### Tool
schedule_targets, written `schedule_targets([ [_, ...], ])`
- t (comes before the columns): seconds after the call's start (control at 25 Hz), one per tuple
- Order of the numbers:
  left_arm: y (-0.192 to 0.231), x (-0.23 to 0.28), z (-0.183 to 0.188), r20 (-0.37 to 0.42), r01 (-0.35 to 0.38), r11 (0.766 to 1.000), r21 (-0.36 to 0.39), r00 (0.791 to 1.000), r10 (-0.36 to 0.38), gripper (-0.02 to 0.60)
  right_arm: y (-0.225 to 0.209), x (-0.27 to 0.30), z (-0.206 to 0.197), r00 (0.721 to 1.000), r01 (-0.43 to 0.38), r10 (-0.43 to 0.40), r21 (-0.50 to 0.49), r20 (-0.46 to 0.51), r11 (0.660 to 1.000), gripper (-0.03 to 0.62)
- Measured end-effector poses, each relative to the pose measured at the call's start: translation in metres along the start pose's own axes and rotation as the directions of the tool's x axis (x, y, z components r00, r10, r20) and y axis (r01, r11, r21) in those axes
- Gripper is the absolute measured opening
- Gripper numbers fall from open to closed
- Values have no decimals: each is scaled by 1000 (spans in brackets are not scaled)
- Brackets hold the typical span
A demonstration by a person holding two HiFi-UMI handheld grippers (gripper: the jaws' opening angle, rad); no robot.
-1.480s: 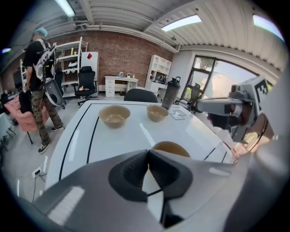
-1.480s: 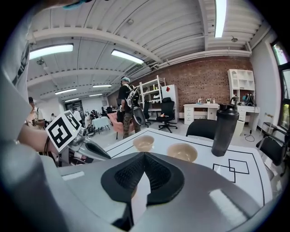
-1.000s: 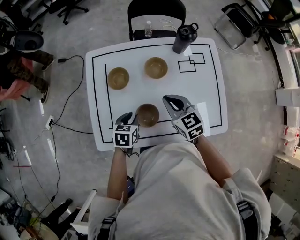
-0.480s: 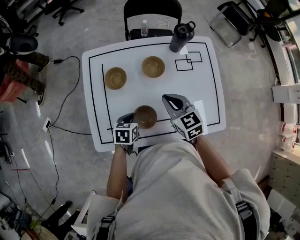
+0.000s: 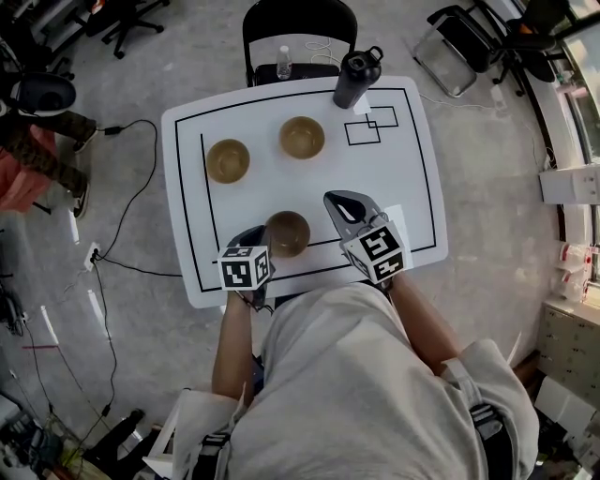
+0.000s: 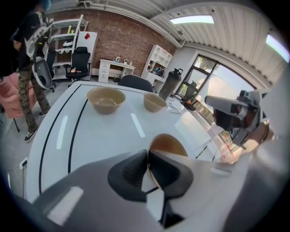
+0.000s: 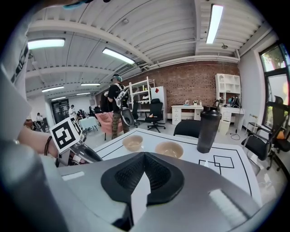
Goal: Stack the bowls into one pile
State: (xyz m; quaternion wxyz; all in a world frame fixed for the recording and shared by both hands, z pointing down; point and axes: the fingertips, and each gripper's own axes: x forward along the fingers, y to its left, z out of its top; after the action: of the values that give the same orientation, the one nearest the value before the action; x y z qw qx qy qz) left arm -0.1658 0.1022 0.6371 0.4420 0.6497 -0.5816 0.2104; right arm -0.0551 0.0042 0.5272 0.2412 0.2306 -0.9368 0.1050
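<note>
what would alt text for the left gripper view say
The left gripper has just closed its jaws on the near rim of a brown bowl on a white table. Farther back stand a left bowl, a right bowl and a dark bottle; the right gripper hovers at the right edge.

A red brick wall [image 7: 195, 86] backs white shelves [image 7: 228, 88] and a desk [image 7: 186, 110], strip lights [image 7: 214, 22] line the ribbed ceiling, and black chairs [image 5: 300, 23] stand on grey concrete floor [image 5: 497, 169].
</note>
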Motion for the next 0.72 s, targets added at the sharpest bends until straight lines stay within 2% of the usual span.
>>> schedule_targets([
  [0.2,-8,-9,17,27,1,999,33,1000,-2,20,-3,-10,2,1000,29,-29,8,-7,1000,0],
  [0.44,-24,-9,45,58,37,999,25,998,-38,20,-19,-29,-5,997,78,-77,31,-18,997,0],
  [0.72,-39,-4,82,117,34,999,30,992,-38,21,-36,-27,-10,998,59,-58,20,-33,998,0],
])
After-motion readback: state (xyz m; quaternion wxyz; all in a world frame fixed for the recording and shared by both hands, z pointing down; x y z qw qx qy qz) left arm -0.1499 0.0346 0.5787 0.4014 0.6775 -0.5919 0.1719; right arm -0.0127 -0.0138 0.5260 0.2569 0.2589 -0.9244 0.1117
